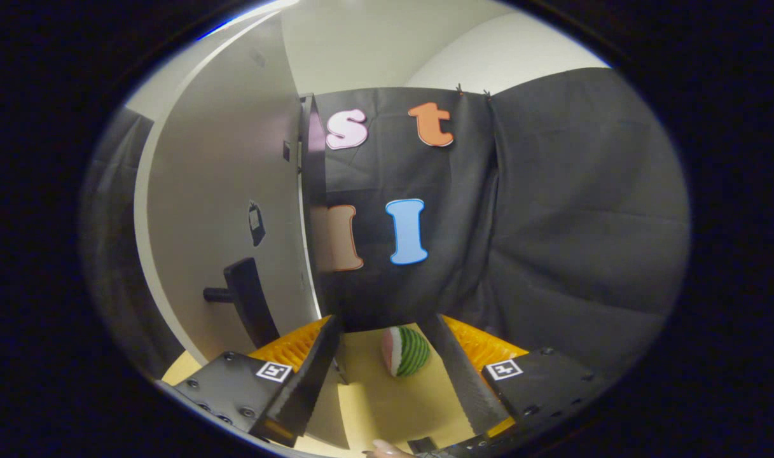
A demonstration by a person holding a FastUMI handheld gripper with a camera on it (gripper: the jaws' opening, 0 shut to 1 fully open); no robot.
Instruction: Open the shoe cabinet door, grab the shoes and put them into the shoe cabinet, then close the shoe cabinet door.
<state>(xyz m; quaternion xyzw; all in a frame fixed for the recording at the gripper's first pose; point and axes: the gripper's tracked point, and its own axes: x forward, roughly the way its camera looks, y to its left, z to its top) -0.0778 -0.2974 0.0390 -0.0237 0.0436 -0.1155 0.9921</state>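
A tall white cabinet door [228,210] stands just left of my fingers, and its right edge reaches down close to the left fingertip. A black bar handle [250,308] sticks out from its lower part, just above and to the left of my left finger [307,375]. My gripper [381,323] is open, with nothing pressed between the fingers. I cannot tell from here how far the door is swung.
A small toy watermelon slice [406,351] lies on the yellow surface [387,407] between my fingers, near their tips. Black cloth [552,222] hangs close ahead and to the right. A person's fingertip [383,448] shows at the gripper's base.
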